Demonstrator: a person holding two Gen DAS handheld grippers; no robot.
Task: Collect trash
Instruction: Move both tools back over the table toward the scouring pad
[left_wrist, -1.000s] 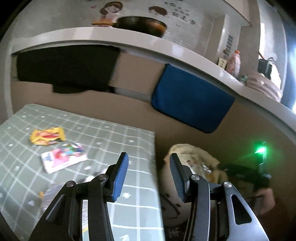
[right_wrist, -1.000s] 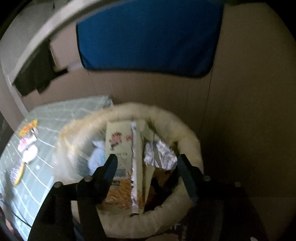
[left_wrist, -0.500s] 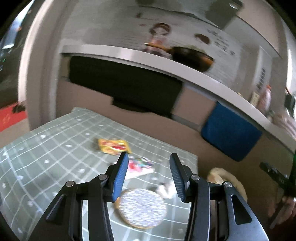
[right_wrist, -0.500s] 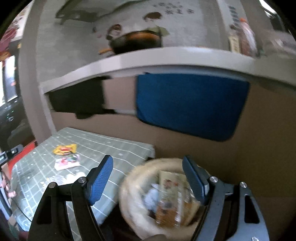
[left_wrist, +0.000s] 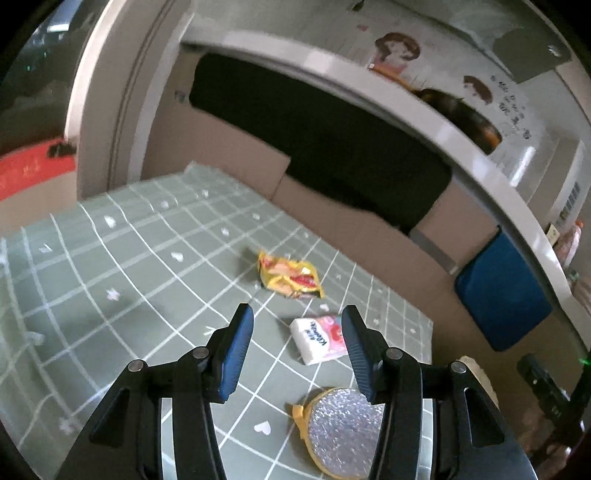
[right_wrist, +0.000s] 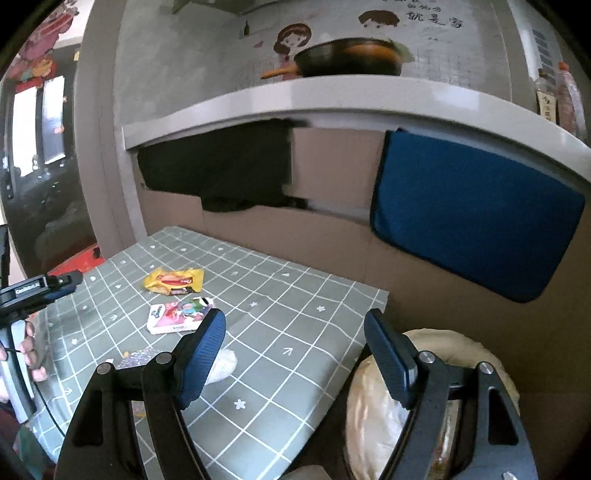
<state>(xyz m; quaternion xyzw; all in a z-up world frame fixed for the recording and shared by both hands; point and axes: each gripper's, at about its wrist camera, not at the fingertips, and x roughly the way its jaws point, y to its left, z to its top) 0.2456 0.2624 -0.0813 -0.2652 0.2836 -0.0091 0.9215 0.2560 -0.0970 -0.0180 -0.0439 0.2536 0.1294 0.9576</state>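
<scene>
On the green checked table (left_wrist: 122, 266) lie a yellow snack wrapper (left_wrist: 290, 278), a white and pink packet (left_wrist: 319, 339) and a round foil lid (left_wrist: 341, 428). My left gripper (left_wrist: 297, 352) is open and empty above the table, with the pink packet between its fingers in the view. My right gripper (right_wrist: 295, 358) is open and empty over the table's right edge. In the right wrist view the wrapper (right_wrist: 173, 280), the packet (right_wrist: 177, 316), a white crumpled tissue (right_wrist: 223, 365) and the cream trash basket (right_wrist: 480, 354) with rubbish inside show.
A cardboard wall (right_wrist: 332, 229) backs the table under a grey shelf (right_wrist: 332, 99) with a pan (right_wrist: 347, 61). A blue cloth (right_wrist: 469, 210) and a black cloth (right_wrist: 221, 170) hang from it. The left gripper's body (right_wrist: 37, 291) is at the left.
My left gripper has swung left from the basket to over the table trash. My right gripper has lifted out of the basket and now faces the table and wall.
</scene>
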